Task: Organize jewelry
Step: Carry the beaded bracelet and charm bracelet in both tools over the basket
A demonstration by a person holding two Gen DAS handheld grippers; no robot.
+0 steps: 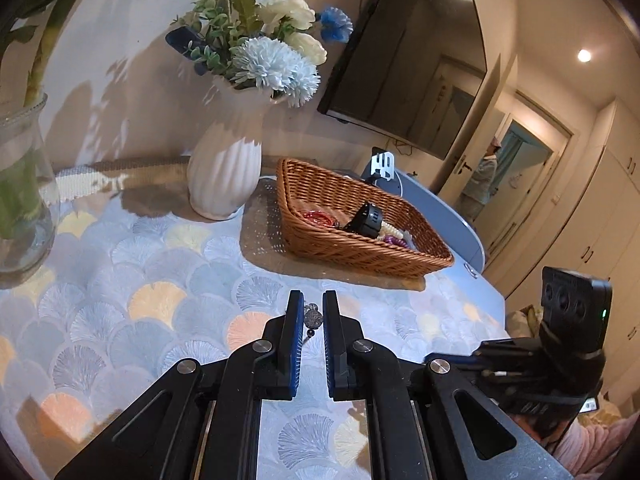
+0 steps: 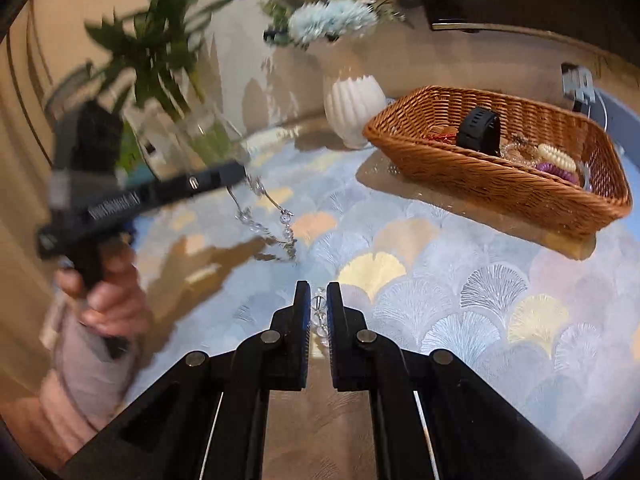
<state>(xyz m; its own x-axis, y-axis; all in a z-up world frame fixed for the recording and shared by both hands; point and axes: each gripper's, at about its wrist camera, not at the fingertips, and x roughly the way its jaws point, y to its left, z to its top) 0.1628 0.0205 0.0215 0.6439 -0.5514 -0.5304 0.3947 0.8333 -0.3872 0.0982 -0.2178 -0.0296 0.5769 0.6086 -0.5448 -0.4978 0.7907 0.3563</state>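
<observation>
My left gripper (image 1: 313, 302) is shut on a beaded silver necklace (image 1: 311, 316), held above the patterned tablecloth. In the right wrist view the left gripper (image 2: 240, 170) is blurred at the left, and the necklace (image 2: 272, 220) hangs from its tip in a loop. My right gripper (image 2: 319, 300) is shut on a clear bead bracelet (image 2: 319, 312) above the cloth. A wicker basket (image 1: 360, 256) (image 2: 500, 196) stands at the right. It holds a black watch (image 2: 480, 130), a red bracelet (image 1: 318, 218), and pearl and purple pieces (image 2: 558, 160).
A white ribbed vase (image 1: 224, 176) with blue and white flowers stands behind the basket's left end. A glass vase (image 1: 20, 200) with green stems stands far left. The table's edge (image 1: 480, 248) curves at the right. A wall TV (image 1: 408, 60) hangs behind.
</observation>
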